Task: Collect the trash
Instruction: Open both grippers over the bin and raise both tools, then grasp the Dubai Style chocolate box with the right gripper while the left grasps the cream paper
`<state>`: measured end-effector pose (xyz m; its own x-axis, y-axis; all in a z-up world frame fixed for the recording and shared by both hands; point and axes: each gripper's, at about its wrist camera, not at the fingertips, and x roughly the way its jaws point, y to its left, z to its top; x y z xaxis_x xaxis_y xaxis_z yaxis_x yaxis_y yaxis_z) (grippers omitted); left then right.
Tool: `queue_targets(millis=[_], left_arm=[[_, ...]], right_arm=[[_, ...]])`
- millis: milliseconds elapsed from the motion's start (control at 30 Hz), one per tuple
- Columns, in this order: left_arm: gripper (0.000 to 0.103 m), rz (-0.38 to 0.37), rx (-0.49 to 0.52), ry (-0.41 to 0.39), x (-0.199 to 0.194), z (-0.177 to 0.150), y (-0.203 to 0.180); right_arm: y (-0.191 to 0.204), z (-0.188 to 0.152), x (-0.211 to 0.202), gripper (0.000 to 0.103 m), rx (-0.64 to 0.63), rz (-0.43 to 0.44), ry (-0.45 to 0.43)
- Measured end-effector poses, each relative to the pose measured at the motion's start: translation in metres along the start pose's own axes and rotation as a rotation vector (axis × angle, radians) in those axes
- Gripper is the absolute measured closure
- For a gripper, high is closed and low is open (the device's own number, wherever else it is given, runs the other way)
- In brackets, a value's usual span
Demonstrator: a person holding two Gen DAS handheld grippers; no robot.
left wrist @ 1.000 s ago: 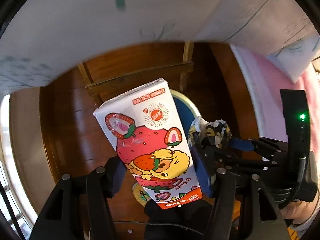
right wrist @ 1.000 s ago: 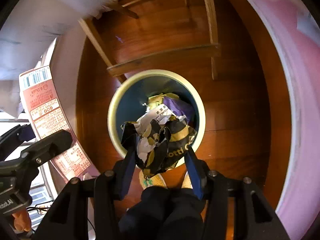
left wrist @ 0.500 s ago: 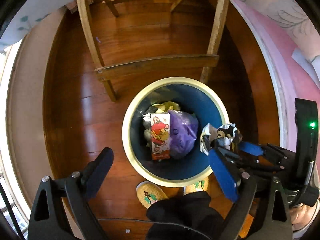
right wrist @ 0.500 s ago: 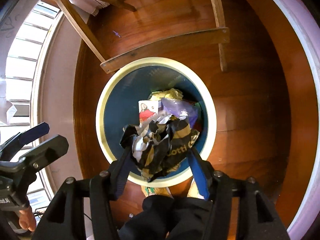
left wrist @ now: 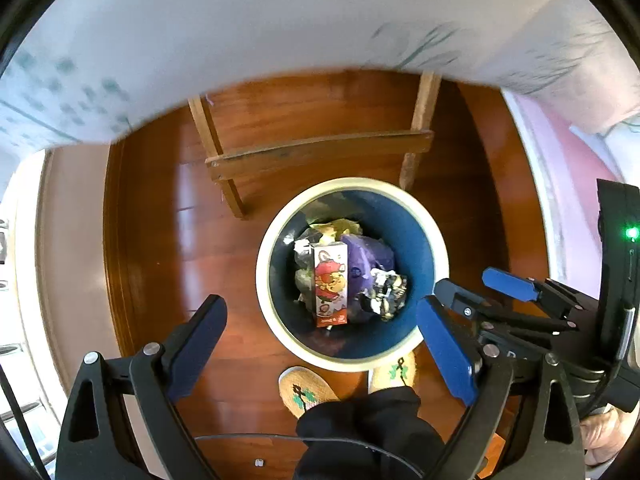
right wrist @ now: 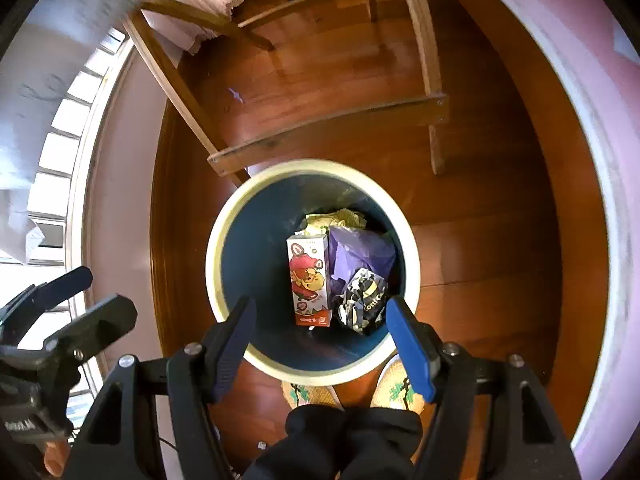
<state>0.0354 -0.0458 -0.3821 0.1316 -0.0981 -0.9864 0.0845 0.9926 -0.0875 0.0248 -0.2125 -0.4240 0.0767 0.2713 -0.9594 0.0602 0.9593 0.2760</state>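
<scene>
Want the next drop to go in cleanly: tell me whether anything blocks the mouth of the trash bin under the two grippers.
Nothing visible does. The bin's mouth is uncovered; the carton and black-and-yellow wrapper lie down inside it.

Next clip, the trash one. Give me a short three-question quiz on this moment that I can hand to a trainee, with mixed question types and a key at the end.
1. True or false: the strawberry carton lies inside the trash bin.
2. Multiple choice: the crumpled black and yellow wrapper is A) clamped in the right gripper, B) in the bin beside the carton, C) on the wooden floor.
3. Fill in: the left gripper holds ____.

Key
1. True.
2. B; the right gripper's jaws are opening, with nothing between them.
3. Nothing; its jaws stand wide open above the bin.
</scene>
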Motion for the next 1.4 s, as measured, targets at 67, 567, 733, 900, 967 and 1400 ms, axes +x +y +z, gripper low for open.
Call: queue_targets(millis=[67, 567, 733, 900, 967, 1400], left_arm=[[0.008, -0.003, 0.007, -0.006, -0.014, 0.001, -0.002], [0.008, -0.025, 0.048, -0.130, -0.203, 0.010, -0.023], [0.008, -0.041, 0.078, -0.216, -0.284, 0.019, -0.021], [0.008, -0.034, 0.101, -0.335, -0.354, 0.037, -0.016], [0.008, -0.019, 0.097, -0.401, -0.377, 0.045, -0.012], [0.008, -0.018, 0.038, -0.493, -0.434, 0.138, 0.010]], right_arm=[[0.003, 0.000, -0.014, 0.035, 0.004, 0.000, -0.001], [0.052, -0.007, -0.177, 0.035, 0.028, 0.011, -0.059], [0.068, -0.001, -0.251, 0.035, 0.025, 0.005, -0.137], [0.084, 0.012, -0.326, 0.035, 0.013, -0.028, -0.266], [0.092, 0.020, -0.353, 0.035, 0.006, -0.041, -0.326], [0.114, 0.111, -0.429, 0.028, -0.025, -0.082, -0.539]])
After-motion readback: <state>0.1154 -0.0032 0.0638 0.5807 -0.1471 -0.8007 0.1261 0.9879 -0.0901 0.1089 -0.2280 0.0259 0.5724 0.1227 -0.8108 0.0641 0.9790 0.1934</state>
